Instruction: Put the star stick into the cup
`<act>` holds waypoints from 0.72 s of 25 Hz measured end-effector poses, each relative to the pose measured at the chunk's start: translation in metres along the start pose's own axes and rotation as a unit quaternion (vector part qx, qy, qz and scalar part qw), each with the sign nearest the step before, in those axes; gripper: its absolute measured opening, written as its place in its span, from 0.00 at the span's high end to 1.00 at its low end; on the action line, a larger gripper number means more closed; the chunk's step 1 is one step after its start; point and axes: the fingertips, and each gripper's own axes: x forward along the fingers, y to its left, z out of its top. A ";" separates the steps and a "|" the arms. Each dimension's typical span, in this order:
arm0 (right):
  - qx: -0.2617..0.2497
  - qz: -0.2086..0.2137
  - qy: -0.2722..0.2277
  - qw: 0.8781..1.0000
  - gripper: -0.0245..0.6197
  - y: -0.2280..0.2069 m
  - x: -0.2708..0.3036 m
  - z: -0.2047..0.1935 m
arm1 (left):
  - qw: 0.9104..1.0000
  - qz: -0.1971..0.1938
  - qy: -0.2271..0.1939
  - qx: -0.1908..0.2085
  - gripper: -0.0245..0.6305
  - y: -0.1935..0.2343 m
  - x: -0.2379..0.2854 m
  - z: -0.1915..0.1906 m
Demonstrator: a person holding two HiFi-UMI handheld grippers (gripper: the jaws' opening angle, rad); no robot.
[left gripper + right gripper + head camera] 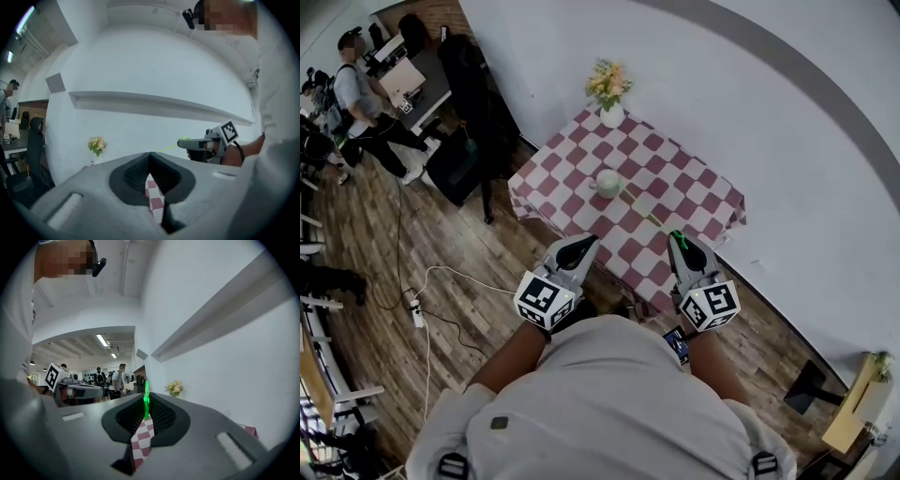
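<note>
A white cup (607,183) stands near the middle of the red-and-white checked table (694,192). My right gripper (677,236) hangs over the table's near edge, shut on a thin green stick (676,234). In the right gripper view the stick (146,401) stands up between the closed jaws of that gripper (146,405). The left gripper view shows it as a pale green line (169,147) poking out of the right gripper (187,143). My left gripper (589,241) is level with the right one, shut and empty (150,157). The stick's star end is not clear.
A white vase of flowers (609,94) stands at the table's far corner. A small pale flat thing (645,208) lies right of the cup. Black chairs (469,141) and people (356,89) are on the wood floor to the left. A white wall runs behind the table.
</note>
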 end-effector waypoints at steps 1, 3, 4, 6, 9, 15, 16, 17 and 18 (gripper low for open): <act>0.001 -0.002 0.000 1.000 0.92 -0.004 0.000 0.000 | 1.000 -0.002 -0.001 0.000 0.96 0.000 0.005 0.001; 0.001 -0.007 -0.002 1.000 0.92 -0.010 -0.001 0.000 | 1.000 -0.007 -0.001 0.001 0.96 0.000 0.013 0.002; 0.001 -0.010 -0.002 1.000 0.92 -0.013 -0.001 0.000 | 1.000 -0.009 -0.001 0.001 0.96 0.001 0.017 0.001; 0.003 -0.017 -0.001 1.000 0.92 -0.019 -0.001 -0.001 | 1.000 -0.014 0.001 -0.001 0.96 0.002 0.024 0.000; 0.003 -0.024 0.002 1.000 0.92 -0.026 0.004 -0.001 | 1.000 -0.019 0.000 -0.002 0.96 0.010 0.032 0.001; 0.003 -0.025 0.013 1.000 0.92 -0.033 0.031 -0.005 | 1.000 -0.013 -0.001 -0.009 0.96 0.041 0.044 0.001; 0.003 -0.024 0.016 1.000 0.92 -0.033 0.037 -0.006 | 1.000 -0.010 -0.001 -0.012 0.96 0.047 0.045 0.001; 0.003 -0.022 0.020 1.000 0.92 -0.033 0.043 -0.007 | 1.000 -0.009 0.000 -0.014 0.96 0.053 0.046 0.001; 0.002 -0.021 0.023 1.000 0.92 -0.033 0.048 -0.008 | 1.000 -0.007 0.002 -0.016 0.96 0.058 0.047 0.000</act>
